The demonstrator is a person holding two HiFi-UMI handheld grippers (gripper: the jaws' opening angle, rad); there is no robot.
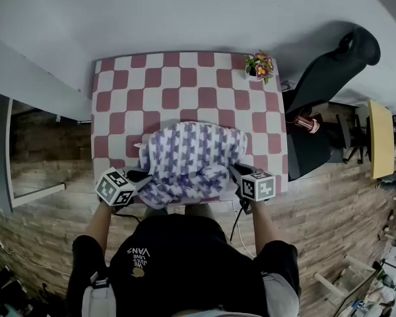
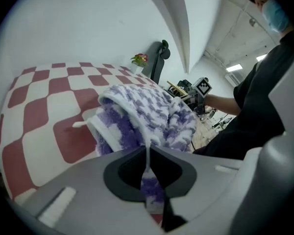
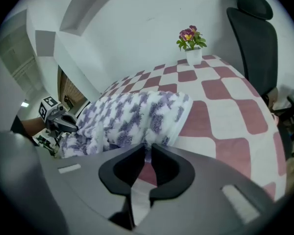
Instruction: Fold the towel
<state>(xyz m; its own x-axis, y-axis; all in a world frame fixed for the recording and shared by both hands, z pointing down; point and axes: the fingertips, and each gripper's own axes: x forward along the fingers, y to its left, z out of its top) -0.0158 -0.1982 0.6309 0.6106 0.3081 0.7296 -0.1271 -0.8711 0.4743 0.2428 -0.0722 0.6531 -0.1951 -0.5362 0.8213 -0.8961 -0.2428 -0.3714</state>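
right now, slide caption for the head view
The left gripper and right gripper each pinch a purple-patterned towel on the checked table, flowers at far corner

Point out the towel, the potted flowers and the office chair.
towel (image 1: 195, 154), head view, middle of its patterned top
potted flowers (image 1: 259, 65), head view, the blossoms
office chair (image 1: 327, 68), head view, its backrest

The bunched towel (image 1: 195, 160) lies on the checkered table (image 1: 125, 91), left tool (image 1: 142, 176) and right tool (image 1: 235, 171) at its near corners.

towel (image 1: 195, 154) — purple and white blotched pattern | table (image 1: 185, 78) — red and white checks | chair (image 1: 330, 71) black | flowers (image 1: 260, 65) pink, yellow
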